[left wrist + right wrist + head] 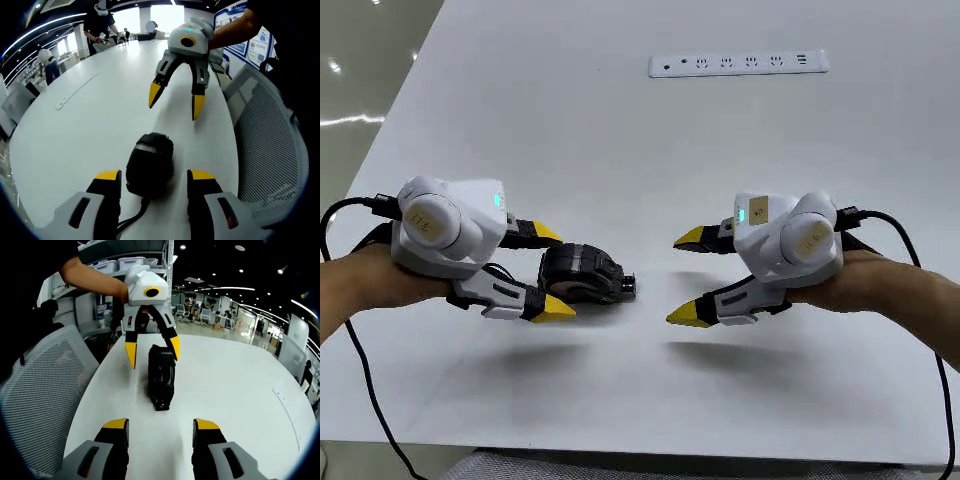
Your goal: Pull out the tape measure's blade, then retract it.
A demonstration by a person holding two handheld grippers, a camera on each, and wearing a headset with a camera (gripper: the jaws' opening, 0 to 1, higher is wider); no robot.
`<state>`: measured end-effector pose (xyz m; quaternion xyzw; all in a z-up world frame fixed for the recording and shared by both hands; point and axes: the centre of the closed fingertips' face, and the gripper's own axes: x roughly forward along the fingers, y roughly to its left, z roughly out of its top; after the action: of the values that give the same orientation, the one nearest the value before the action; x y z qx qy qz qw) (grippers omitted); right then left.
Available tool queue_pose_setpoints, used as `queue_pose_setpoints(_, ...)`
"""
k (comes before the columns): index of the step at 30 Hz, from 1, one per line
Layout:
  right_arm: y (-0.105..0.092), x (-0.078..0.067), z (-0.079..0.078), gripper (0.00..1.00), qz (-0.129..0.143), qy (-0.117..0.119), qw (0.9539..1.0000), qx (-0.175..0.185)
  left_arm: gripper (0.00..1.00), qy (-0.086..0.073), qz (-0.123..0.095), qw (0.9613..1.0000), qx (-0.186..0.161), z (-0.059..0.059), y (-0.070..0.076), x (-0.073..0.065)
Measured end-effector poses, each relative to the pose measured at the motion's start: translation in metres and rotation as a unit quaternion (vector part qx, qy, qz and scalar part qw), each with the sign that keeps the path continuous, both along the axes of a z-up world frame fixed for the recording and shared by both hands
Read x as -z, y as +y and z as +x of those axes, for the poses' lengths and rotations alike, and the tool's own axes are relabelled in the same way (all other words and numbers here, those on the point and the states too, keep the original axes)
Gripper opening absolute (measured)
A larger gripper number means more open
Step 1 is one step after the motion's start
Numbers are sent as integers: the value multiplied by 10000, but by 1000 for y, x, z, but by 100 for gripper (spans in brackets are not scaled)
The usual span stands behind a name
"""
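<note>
Now the tape (582, 273) lies on the surface (620, 140) between the spread jaws of my left tongs (552, 271), not yet clamped, its hook (630, 288) facing my right tongs (686, 278), which hang with jaws apart a little way off. I should squeeze the left firmly on the case first, then pinch the hook squarely with the right and pull straight.

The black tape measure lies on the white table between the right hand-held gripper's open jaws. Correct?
No. The black tape measure lies on the white table between the open jaws of the left hand-held gripper; the left gripper view shows it.
</note>
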<state>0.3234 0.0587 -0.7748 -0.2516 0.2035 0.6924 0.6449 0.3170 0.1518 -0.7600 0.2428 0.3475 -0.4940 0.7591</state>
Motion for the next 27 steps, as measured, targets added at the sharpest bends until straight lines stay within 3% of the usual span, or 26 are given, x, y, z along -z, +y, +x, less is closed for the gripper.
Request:
queue_pose_setpoints(13, 20, 8, 2, 34, -55, -38, 9999, -133, 36, 94, 284, 9993, 240, 2, 4, 7)
queue_pose_setpoints(27, 35, 18, 2, 22, -212, -71, 9992, -322, 27, 154, 358, 9985, 377, 4, 8, 9)
